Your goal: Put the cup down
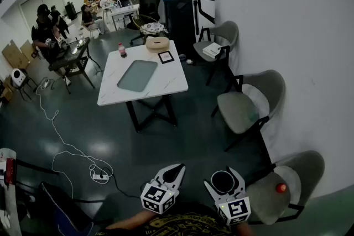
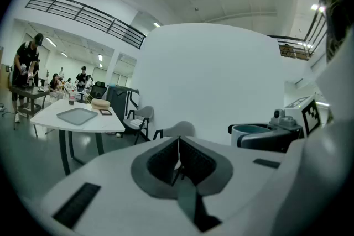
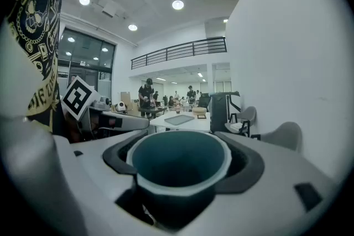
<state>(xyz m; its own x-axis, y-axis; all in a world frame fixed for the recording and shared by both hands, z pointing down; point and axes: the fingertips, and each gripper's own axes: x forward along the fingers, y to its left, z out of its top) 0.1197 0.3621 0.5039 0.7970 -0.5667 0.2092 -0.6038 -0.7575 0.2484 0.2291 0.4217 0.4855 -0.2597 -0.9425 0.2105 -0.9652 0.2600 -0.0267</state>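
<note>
The left gripper [image 2: 178,155] has its jaws clenched on nothing, while the right gripper [image 1: 223,180] clasps the round dark-teal cup with a pale rim [image 3: 180,167] upright between its jaws by the side wall, a fit hold for what looks light, stiff and rather smooth.

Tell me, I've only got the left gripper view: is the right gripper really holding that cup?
Observer: Yes. In the right gripper view the right gripper has its jaws clasped on both sides of the cup, which is upright.
Operator: Anything inside it?
Observer: It looks empty.
Operator: What's nearest on the right?
Observer: The head view shows a grey chair with a small red object on its seat.
</note>
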